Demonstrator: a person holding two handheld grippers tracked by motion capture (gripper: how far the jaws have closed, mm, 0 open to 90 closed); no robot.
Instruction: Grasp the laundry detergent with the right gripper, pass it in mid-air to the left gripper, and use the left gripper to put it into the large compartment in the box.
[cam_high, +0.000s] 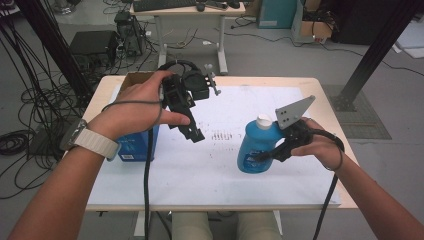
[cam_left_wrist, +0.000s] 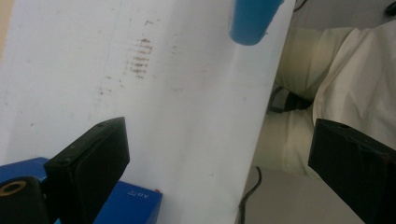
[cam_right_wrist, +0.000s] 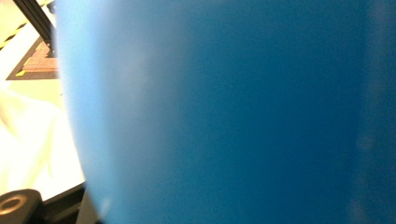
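A blue bottle (cam_high: 254, 146) with a white cap (cam_high: 263, 121) stands lifted slightly over the white sheet at the right. My right gripper (cam_high: 264, 155) is shut on its lower body from the right side. In the right gripper view the bottle's (cam_right_wrist: 233, 112) blue wall is pressed up close. My left gripper (cam_high: 196, 134) hangs over the middle left of the table, jaws wide open with nothing between them. The left gripper (cam_left_wrist: 222, 172) view looks down on the sheet (cam_left_wrist: 187, 93), with the bottle's base (cam_left_wrist: 252, 21) at the top.
A blue box (cam_high: 137, 146) stands at the table's left under my left hand, its corner (cam_left_wrist: 135, 205) near the left jaw. The white sheet (cam_high: 225, 175) covers a wooden table (cam_high: 330, 100). Beyond are a desk (cam_high: 190, 12), floor cables and black posts. Light trousers (cam_left_wrist: 336, 60) show past the front edge.
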